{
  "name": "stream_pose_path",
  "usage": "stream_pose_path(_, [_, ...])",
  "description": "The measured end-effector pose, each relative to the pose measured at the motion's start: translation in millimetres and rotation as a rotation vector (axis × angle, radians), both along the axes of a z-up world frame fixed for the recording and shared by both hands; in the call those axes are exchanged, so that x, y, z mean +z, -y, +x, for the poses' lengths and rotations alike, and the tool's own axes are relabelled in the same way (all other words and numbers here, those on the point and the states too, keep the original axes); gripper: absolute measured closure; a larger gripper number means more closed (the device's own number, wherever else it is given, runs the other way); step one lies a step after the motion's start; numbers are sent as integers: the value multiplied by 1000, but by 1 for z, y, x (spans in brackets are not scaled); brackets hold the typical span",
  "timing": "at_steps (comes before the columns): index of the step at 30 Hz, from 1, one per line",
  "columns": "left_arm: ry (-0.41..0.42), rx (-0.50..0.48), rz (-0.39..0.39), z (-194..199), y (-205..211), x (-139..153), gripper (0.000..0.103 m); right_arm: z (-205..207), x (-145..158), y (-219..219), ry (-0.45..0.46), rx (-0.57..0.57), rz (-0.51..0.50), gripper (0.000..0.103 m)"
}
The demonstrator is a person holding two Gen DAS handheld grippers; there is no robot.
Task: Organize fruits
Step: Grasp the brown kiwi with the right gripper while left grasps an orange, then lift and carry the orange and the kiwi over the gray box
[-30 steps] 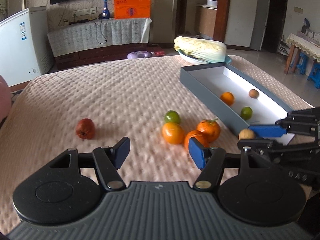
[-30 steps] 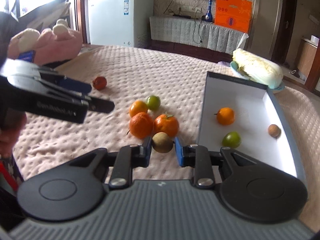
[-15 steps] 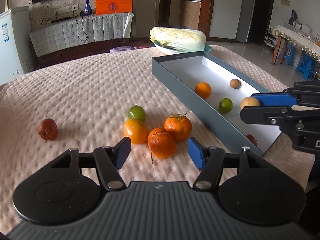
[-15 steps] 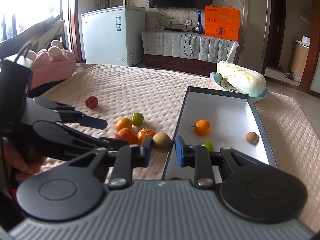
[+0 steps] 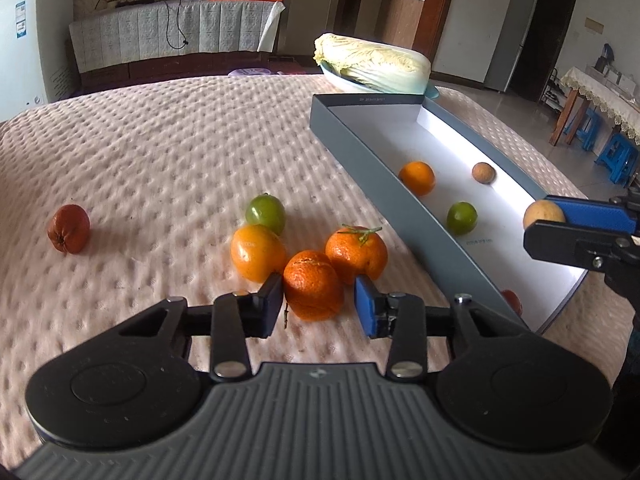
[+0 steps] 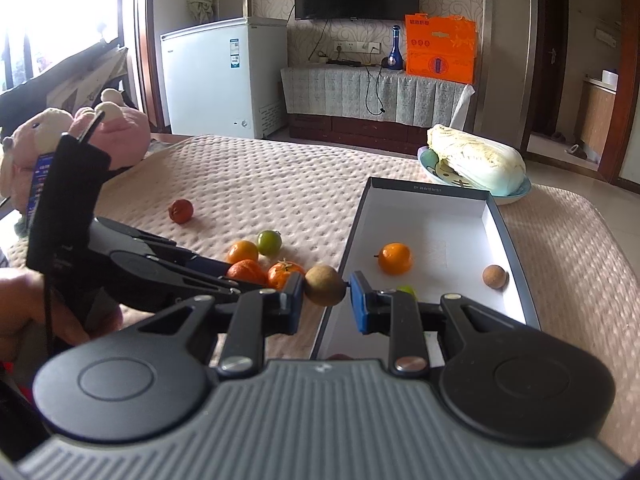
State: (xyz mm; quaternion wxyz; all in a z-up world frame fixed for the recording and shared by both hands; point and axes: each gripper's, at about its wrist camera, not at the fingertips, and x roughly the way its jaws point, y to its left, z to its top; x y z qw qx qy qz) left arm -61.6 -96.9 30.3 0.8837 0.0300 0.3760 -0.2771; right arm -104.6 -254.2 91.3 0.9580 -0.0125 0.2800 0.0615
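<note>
Our left tongs (image 5: 319,304) are closing around a wrinkled orange (image 5: 313,284) on the pink quilted table (image 5: 180,140); the dark left pad touches the fruit's side, while the blue right pad stands just clear of it, so the grip is not yet firm. Just beside that orange lie a stemmed orange (image 5: 356,254), a smooth orange (image 5: 257,252) and a green fruit (image 5: 265,213), all bunched together. A dark red fruit (image 5: 68,229) sits well apart to the left. Our right tongs (image 6: 325,298) are narrow and clamped on a brown fruit (image 6: 324,285), held near the left wall of the grey box (image 6: 424,190), roughly above it. Inside the box we see an orange (image 6: 395,258), a small brown ball (image 6: 495,277) and a green fruit (image 5: 461,218), each apart from the others on the white floor. Beyond the far end of the box a cabbage (image 6: 476,158) rests in a bowl (image 6: 430,164). A pink plush toy (image 6: 116,132) lies at the far left edge of the table.
</note>
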Motion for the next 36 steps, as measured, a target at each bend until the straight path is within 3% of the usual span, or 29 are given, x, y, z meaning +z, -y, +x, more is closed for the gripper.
stream_pose_path(1, [1,5,4,1,0,0,65,0,0,0,1,0,1,74])
stream_pose_path(5, [-18,10,-11,2,-5,1,67,-1,1,0,-2,4,4,74])
stream_pose_path(22, [53,80,-13,-4,-26,25,68,6,-7,-15,-41,47,33,74])
stream_pose_path(36, [95,128,8,-2,-19,35,68,7,-8,-17,-50,55,41,74])
